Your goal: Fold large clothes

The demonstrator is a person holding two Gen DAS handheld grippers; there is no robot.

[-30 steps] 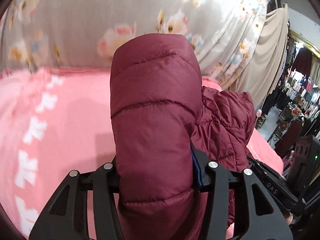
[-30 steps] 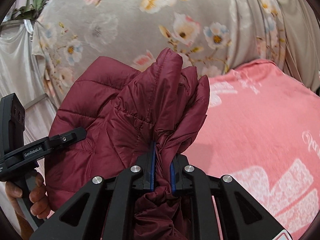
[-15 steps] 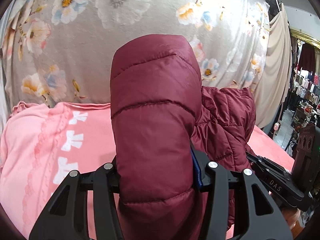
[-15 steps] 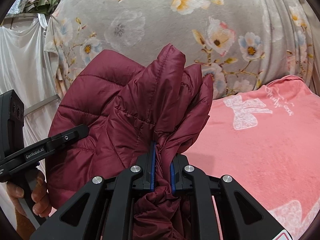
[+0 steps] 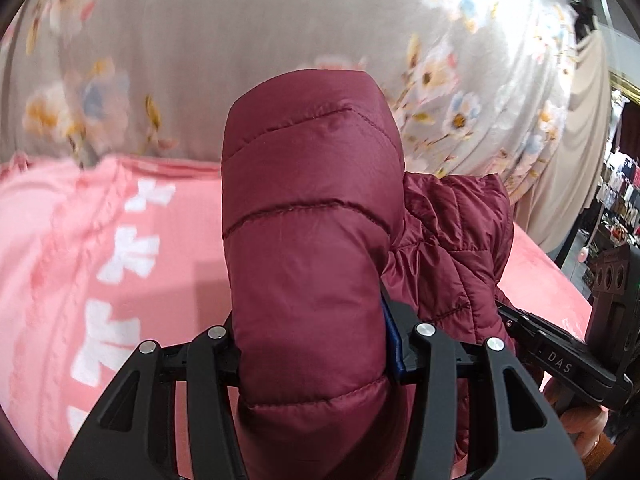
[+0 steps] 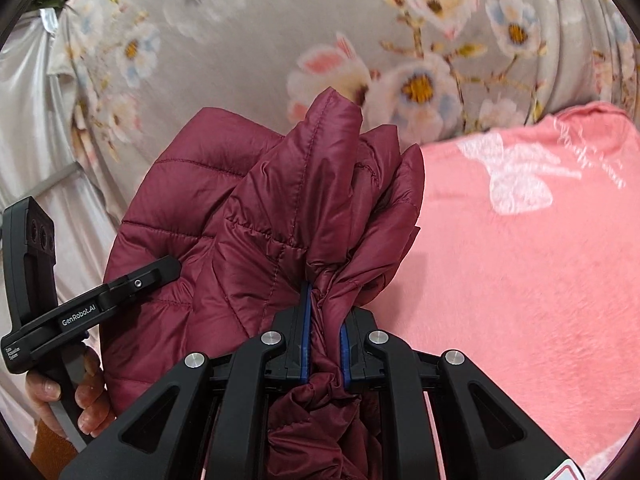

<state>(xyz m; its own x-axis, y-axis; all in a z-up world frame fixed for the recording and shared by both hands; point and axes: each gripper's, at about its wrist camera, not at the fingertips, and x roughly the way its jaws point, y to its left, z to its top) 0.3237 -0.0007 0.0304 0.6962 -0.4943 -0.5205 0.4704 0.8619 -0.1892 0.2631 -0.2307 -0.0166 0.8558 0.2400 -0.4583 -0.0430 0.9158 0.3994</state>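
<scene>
A maroon quilted puffer jacket (image 5: 312,240) hangs between both grippers above a pink blanket (image 5: 120,248). My left gripper (image 5: 312,344) is shut on a thick padded fold that bulges up between its fingers and hides the left pad. In the right wrist view the jacket (image 6: 248,216) bunches into gathered folds, and my right gripper (image 6: 324,328) is shut on a pinched bundle of that fabric between its blue pads. The other gripper shows at the edge of each view, the right one (image 5: 560,356) and the left one (image 6: 92,308), held by a hand (image 6: 80,396).
The pink blanket (image 6: 520,280) with white bow prints covers the surface below. A grey floral curtain (image 6: 360,32) hangs close behind it. A beige drape (image 5: 572,152) and a shop interior (image 5: 616,208) lie at the far right.
Both grippers have moved across and down with the jacket; the backdrop has shifted and blurred, and more pink blanket shows beneath. Both grips look unchanged.
</scene>
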